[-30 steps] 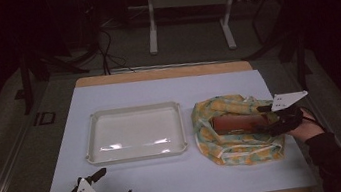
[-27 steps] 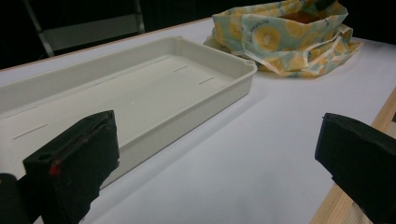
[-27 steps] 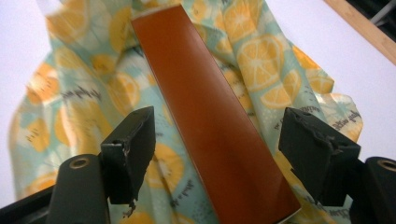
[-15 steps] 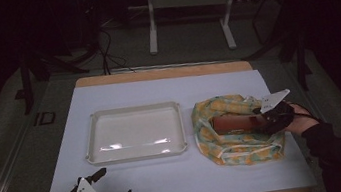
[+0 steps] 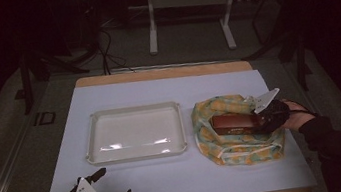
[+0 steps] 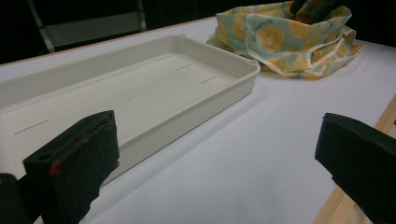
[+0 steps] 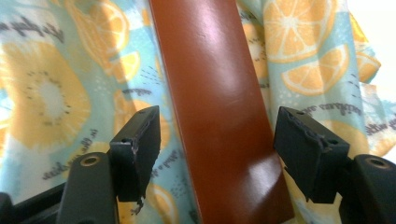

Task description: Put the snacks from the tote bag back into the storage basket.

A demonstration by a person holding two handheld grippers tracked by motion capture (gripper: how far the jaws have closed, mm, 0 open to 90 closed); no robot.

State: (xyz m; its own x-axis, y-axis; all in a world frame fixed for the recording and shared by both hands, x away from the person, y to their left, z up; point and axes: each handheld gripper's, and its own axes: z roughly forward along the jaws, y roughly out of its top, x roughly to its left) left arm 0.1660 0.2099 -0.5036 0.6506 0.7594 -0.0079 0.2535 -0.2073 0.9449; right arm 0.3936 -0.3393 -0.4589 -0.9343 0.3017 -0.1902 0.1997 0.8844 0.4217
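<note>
A glossy reddish-brown case [image 5: 233, 123], long and flat with rounded edges, lies in the hollow of a rumpled cloth bag [image 5: 237, 134] printed with orange and lemon slices on pale blue, near the tabletop's right edge. The right gripper [image 5: 262, 120] reaches into the bag from the right; in the right gripper view its black jaws stand apart on either side of the case's near end, with a gap on each side. Just left of the bag sits a shallow cream plastic tray [image 5: 135, 133] with rounded corners, nothing in it. The left gripper [image 5: 112, 186] rests at the front left corner, jaws spread wide over bare surface. The tabletop [image 5: 179, 175] is matte white with a wooden edge. Beyond it the room is dark, with table legs and cables on a grey floor.
</note>
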